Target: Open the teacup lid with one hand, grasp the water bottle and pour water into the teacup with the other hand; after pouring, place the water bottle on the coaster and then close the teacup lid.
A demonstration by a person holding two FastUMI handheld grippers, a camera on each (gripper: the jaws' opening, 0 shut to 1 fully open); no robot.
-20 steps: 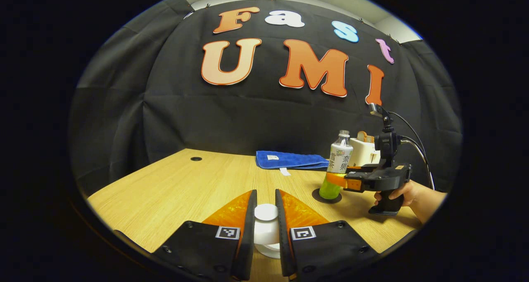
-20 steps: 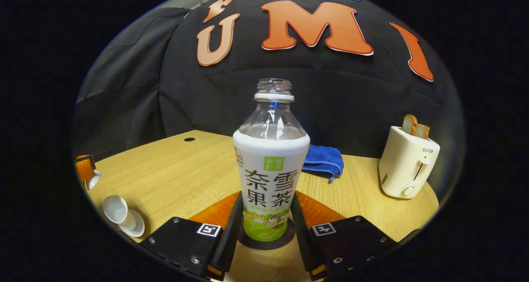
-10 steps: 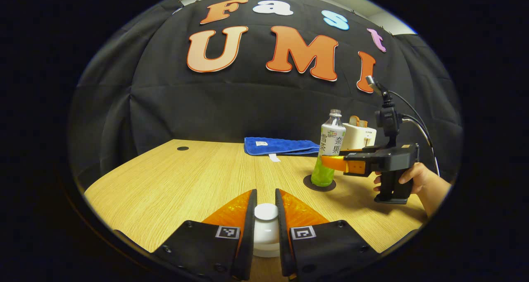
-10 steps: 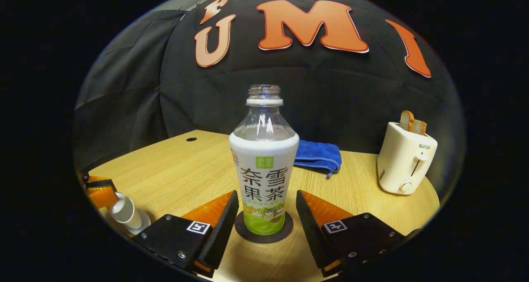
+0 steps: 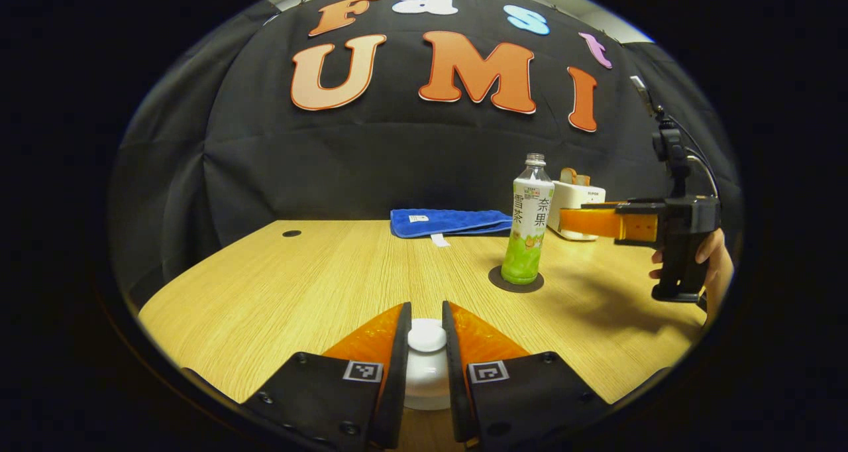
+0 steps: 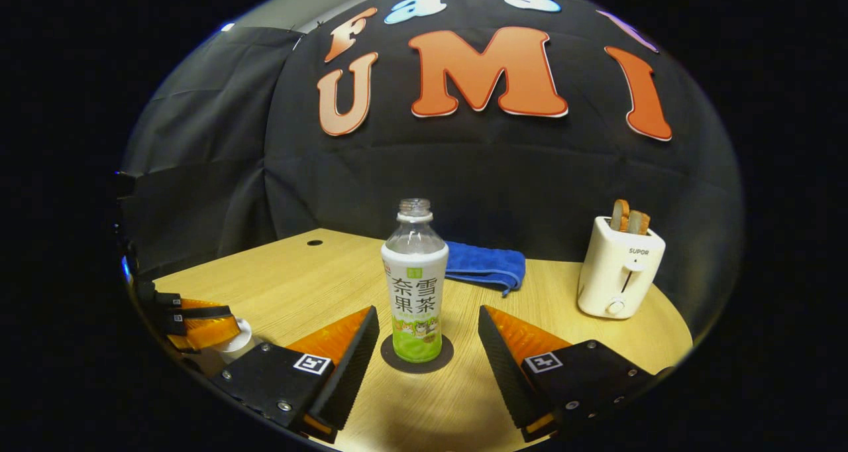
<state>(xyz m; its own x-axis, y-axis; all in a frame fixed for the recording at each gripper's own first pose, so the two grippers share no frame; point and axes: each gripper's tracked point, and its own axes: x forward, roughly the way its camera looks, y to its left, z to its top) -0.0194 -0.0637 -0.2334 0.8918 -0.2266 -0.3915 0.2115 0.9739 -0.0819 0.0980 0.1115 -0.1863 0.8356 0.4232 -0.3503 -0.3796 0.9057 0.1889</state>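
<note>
The water bottle (image 6: 415,286), clear-topped with a white and green label and no cap, stands upright on the dark round coaster (image 6: 442,364). My right gripper (image 6: 426,309) is open and drawn back from it, touching nothing. The left gripper view shows the bottle (image 5: 528,230) on the coaster (image 5: 498,281), with the right gripper (image 5: 570,220) hanging to its right in a hand (image 5: 714,266). My left gripper (image 5: 425,306) is shut on the knob of the white teacup lid (image 5: 426,336), which sits low over the white teacup (image 5: 424,389). I cannot tell whether the lid is seated. The left gripper (image 6: 199,329) also appears at the table's left edge.
A folded blue towel (image 5: 450,221) lies at the back of the wooden table (image 5: 298,286). A white toaster (image 6: 619,273) with bread slices stands at the back right. A small round hole (image 5: 291,233) is in the far left of the tabletop.
My right gripper opened, let go of the bottle on the coaster and pulled back. My left gripper carried the lid down onto the teacup.
</note>
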